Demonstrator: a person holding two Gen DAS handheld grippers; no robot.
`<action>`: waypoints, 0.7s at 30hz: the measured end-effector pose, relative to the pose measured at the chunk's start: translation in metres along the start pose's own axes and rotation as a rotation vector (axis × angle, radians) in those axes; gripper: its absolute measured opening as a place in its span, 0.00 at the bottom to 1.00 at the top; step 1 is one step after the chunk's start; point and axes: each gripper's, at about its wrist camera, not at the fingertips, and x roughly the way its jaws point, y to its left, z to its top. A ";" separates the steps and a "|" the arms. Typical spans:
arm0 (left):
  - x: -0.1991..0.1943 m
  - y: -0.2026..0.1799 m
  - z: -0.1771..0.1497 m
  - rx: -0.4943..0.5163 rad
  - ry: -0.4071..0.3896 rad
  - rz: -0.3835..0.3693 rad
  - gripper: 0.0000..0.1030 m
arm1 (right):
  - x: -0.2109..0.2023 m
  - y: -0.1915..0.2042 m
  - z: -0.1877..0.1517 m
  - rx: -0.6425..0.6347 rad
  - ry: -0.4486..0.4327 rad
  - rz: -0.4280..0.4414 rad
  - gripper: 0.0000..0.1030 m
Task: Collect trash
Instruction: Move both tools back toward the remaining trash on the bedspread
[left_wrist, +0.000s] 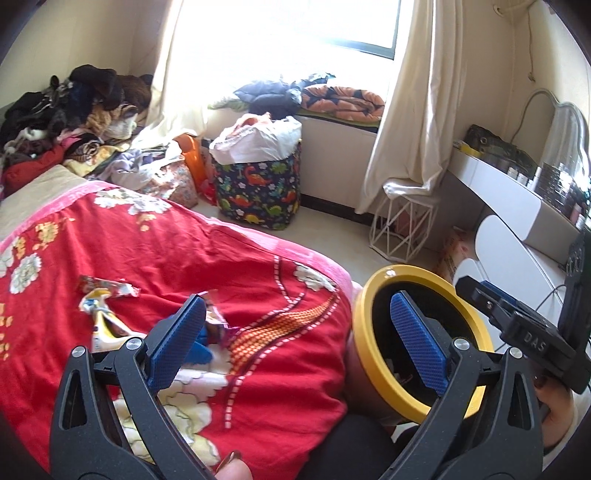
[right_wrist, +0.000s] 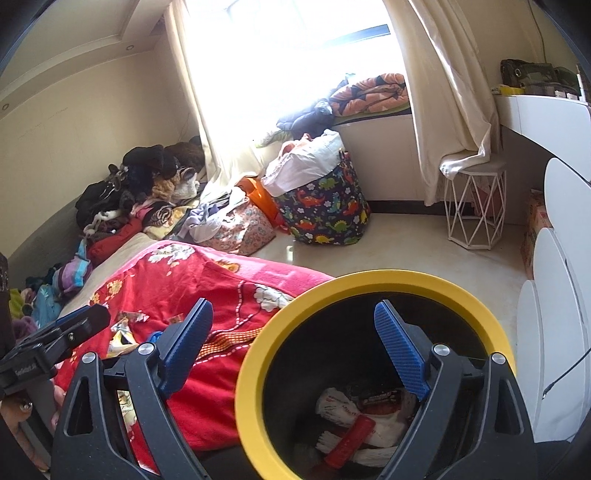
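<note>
A trash bin with a yellow rim (left_wrist: 476, 325) (right_wrist: 255, 354) stands beside the bed with the red flowered blanket (left_wrist: 184, 251) (right_wrist: 207, 273). It holds white wrappers (right_wrist: 336, 406) and a red tube (right_wrist: 351, 439). Snack wrappers (left_wrist: 107, 291) (right_wrist: 123, 332) lie on the blanket, and a purple and blue wrapper (left_wrist: 212, 328) lies just beyond my left gripper's left finger. My left gripper (left_wrist: 299, 332) is open and empty above the blanket edge. My right gripper (right_wrist: 295, 339) is open and empty over the bin mouth; it also shows in the left wrist view (left_wrist: 517, 317).
A dinosaur-print basket (left_wrist: 258, 192) (right_wrist: 325, 210) stuffed with laundry stands on the floor by the window. A clothes pile (left_wrist: 62, 122) (right_wrist: 136, 192) lies at the bed's far end. A white wire stool (left_wrist: 402, 225) (right_wrist: 474, 210) and a white dresser (left_wrist: 517, 206) (right_wrist: 554, 332) stand at the right.
</note>
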 end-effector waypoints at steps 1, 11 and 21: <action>-0.002 0.004 0.001 -0.004 -0.004 0.006 0.89 | 0.000 0.003 -0.001 -0.007 -0.001 0.005 0.84; -0.010 0.031 0.004 -0.034 -0.030 0.062 0.89 | 0.005 0.036 -0.004 -0.059 0.010 0.055 0.84; -0.014 0.064 0.004 -0.083 -0.039 0.112 0.89 | 0.016 0.069 -0.008 -0.126 0.045 0.103 0.84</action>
